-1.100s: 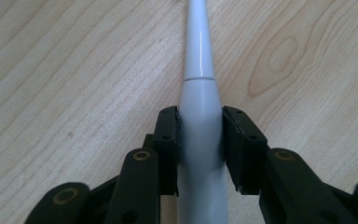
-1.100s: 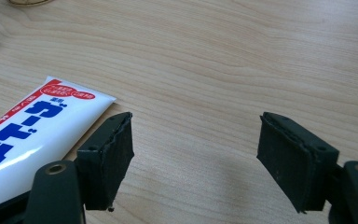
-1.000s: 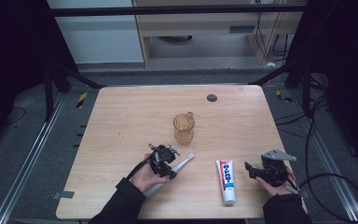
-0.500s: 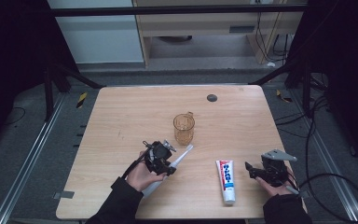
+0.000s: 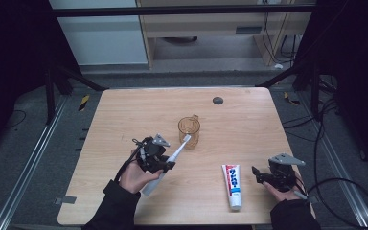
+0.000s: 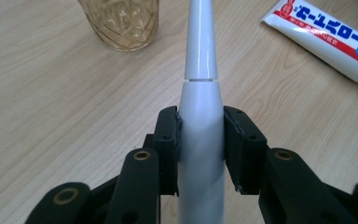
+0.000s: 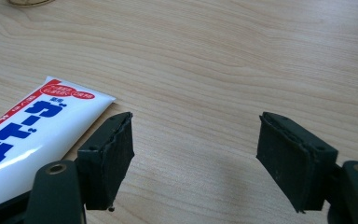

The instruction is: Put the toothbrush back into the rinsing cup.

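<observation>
Fingers (image 6: 168,140) of the left gripper (image 6: 200,149) are clamped on the thick grey-white body of the electric toothbrush (image 6: 200,116), one pad flat against each side. Against the high view a second ago, when the brush lay low at the lower centre of the frame, it now rides higher and farther up the picture: its head (image 5: 187,138) is tilted up toward the amber glass cup (image 5: 189,130) and seems to reach its rim, while the handle's tail hangs below the hand. That lift suggests the brush is being carried to the cup, probably to stand in it. At the lower right of the high view the right gripper (image 5: 268,176) is unmoved, its fingers (image 7: 107,154) wide apart with bare wooden surface (image 7: 214,70) between them, and the toothpaste tube (image 5: 233,186) lies flat just to their left, untouched.
</observation>
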### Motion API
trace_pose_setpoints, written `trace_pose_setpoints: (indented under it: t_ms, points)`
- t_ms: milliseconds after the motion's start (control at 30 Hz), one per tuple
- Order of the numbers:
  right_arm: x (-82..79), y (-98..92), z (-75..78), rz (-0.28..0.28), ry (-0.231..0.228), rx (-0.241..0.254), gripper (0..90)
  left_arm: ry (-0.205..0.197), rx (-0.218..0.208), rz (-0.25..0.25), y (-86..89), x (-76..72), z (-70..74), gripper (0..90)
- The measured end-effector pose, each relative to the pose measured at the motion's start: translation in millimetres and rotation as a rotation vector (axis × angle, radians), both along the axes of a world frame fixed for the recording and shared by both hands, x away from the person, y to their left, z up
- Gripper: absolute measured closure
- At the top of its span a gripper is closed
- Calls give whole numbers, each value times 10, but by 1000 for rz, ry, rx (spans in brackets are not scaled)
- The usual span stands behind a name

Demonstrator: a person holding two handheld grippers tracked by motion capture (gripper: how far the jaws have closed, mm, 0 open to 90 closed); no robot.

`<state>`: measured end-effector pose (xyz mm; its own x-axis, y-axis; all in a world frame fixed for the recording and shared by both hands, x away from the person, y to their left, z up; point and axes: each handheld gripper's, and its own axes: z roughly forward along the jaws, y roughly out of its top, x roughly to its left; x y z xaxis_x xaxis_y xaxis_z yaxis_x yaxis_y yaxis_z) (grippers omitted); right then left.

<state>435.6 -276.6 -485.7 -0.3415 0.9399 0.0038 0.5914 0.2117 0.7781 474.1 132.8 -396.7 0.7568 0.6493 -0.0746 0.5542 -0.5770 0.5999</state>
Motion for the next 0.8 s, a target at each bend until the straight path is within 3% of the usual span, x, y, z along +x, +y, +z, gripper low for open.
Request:
trace_pose_setpoints:
  t_ms: [167, 533, 567, 800]
  points:
    - [-1, 0, -1, -1, 0, 0, 269, -28, -23, 19, 76, -8, 85, 671]
    - [-1, 0, -1, -3, -5, -2, 267, -175, -86, 116, 270, 5, 278, 671]
    - [-3, 2, 0, -5, -5, 0, 267, -202, -101, 136, 293, 14, 305, 671]
    - [-2, 1, -8, -13, -14, -8, 264, -296, -156, 202, 381, 84, 397, 671]
